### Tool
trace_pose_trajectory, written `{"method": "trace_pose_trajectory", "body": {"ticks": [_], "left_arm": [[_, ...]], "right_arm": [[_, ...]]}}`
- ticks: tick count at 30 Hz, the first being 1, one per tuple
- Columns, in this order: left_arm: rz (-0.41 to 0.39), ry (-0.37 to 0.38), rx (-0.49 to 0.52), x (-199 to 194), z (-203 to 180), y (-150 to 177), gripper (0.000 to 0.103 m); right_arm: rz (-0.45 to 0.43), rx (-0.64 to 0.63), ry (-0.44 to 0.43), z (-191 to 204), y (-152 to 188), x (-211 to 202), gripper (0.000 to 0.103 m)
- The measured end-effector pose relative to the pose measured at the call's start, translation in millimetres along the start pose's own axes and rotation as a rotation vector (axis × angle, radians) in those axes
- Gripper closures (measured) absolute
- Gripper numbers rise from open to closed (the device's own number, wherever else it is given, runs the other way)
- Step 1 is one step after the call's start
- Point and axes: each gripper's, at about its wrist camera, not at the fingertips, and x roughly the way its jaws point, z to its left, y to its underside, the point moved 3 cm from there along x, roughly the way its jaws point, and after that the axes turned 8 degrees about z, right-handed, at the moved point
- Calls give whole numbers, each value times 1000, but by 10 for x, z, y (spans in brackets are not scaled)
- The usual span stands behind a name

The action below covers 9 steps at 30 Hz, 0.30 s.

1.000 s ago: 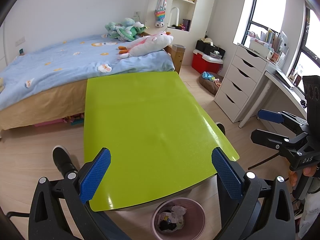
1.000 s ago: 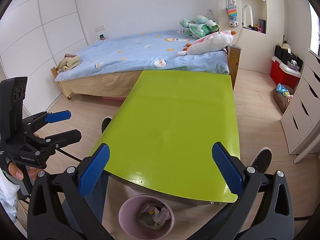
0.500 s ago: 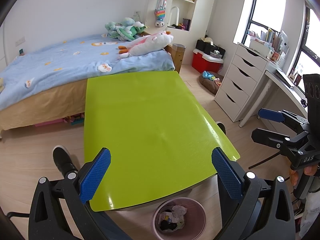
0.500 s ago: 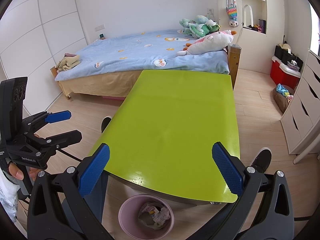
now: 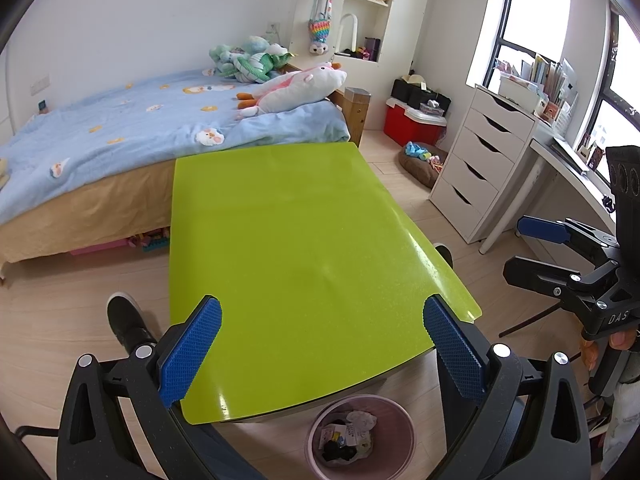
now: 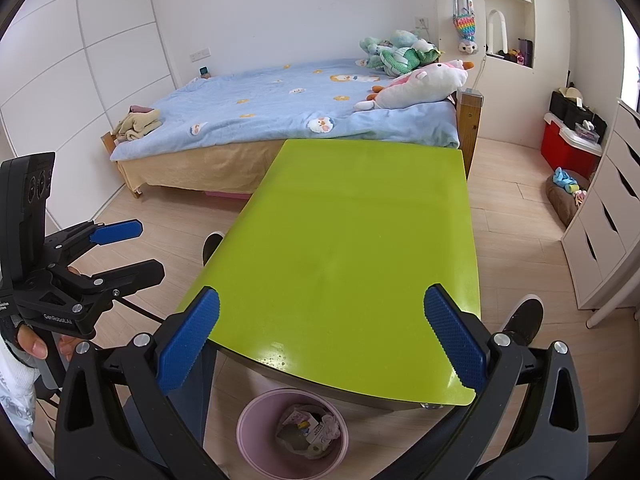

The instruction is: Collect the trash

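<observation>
Your left gripper [image 5: 322, 346] and right gripper [image 6: 322, 344] hung spread and empty above the green table [image 5: 296, 240], unmoved over the last second. With nothing on that table and wrappers in the pink bin [image 6: 256, 436] below its near edge, collecting looked finished.

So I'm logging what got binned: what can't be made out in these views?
- Pink bin: deeper contents hidden by top trash, near rim cut by the left wrist frame edge.
- Wrapper print: too small, right wrist view.
- Floor under green table: hidden by tabletop.

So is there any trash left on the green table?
No, the green table shows a bare top, and the scraps lie in the pink bin below its near edge.
</observation>
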Motion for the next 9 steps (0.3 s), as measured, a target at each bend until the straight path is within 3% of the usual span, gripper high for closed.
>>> {"method": "trace_pose_trajectory", "body": {"ticks": [9], "left_arm": [[4, -7, 7, 41, 38, -3, 6]], "right_arm": [[2, 0, -10, -21, 26, 50, 3]]}}
